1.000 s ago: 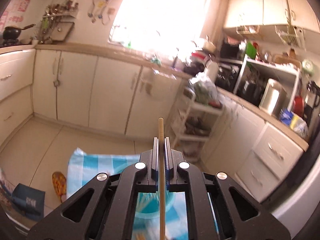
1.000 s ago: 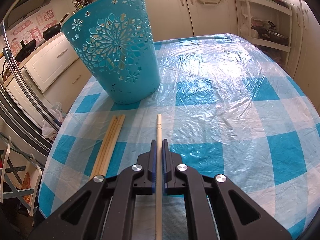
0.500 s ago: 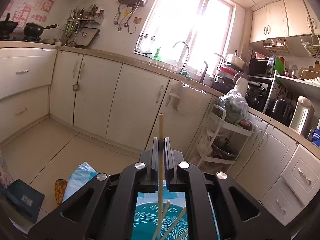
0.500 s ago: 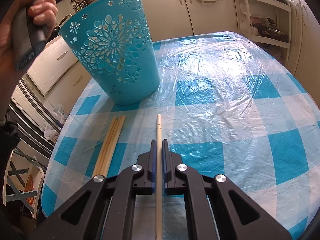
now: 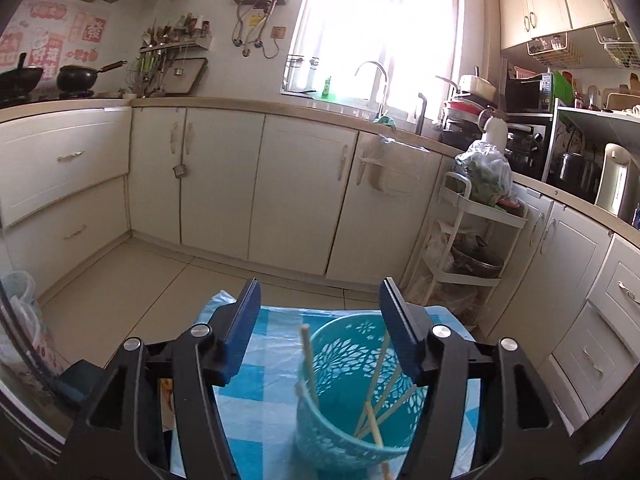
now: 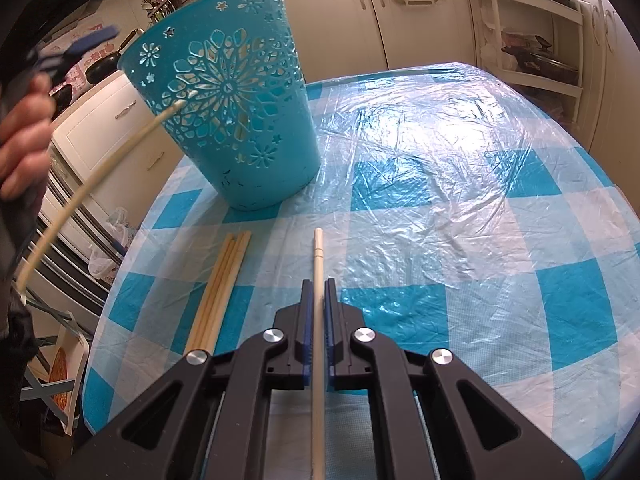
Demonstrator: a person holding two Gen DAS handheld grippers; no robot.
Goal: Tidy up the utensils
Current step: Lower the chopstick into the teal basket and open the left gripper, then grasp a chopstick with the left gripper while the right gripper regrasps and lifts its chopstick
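A teal openwork basket (image 6: 228, 92) stands on the checked tablecloth. In the left wrist view the basket (image 5: 352, 396) sits below my left gripper (image 5: 320, 332), which is open and empty above its rim; several chopsticks (image 5: 380, 404) lean inside. One chopstick (image 5: 309, 364) is falling at the basket's near rim; in the right wrist view this chopstick (image 6: 100, 176) looks outside the basket, at its left. My right gripper (image 6: 319, 312) is shut on a pale chopstick (image 6: 318, 264) just above the table. A bundle of wooden chopsticks (image 6: 220, 288) lies left of it.
The tablecloth (image 6: 460, 184) is covered in wrinkled clear plastic. Kitchen cabinets (image 5: 300, 196) and a white trolley rack (image 5: 472, 248) stand beyond the table. A hand (image 6: 20, 148) holding the left gripper shows at the left edge.
My left gripper has opened and let go of its chopstick, which is now dropping by the basket rim. The right gripper has stayed still with its chopstick.
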